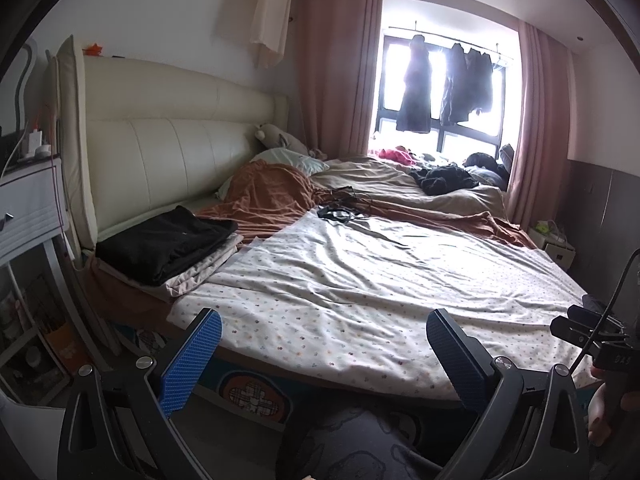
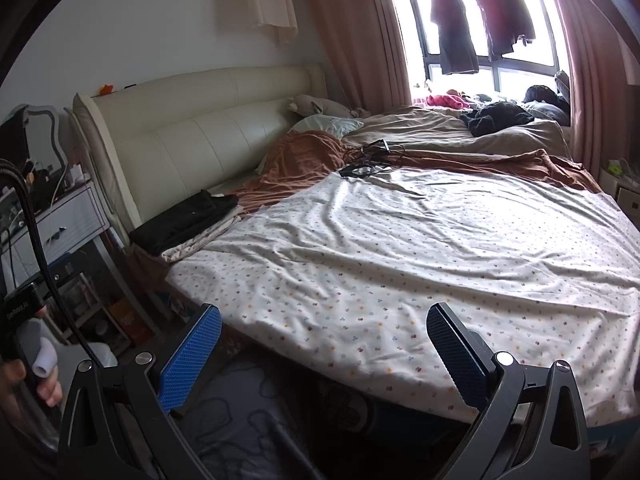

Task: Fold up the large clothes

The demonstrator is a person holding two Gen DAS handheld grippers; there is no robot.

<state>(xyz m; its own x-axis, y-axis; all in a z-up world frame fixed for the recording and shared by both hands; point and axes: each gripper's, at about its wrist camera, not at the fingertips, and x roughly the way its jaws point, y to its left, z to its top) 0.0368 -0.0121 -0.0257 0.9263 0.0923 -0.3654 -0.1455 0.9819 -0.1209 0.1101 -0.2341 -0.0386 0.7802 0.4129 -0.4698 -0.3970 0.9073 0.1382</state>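
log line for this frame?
left tool: open, empty | right tool: open, empty | sheet: spread flat on bed | folded pile: by headboard

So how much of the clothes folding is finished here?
Done: a folded black garment sits on a folded pale cloth by the headboard. In hand: nothing; the left tool and right tool are open and empty. Left: dark clothes heaped near the window.
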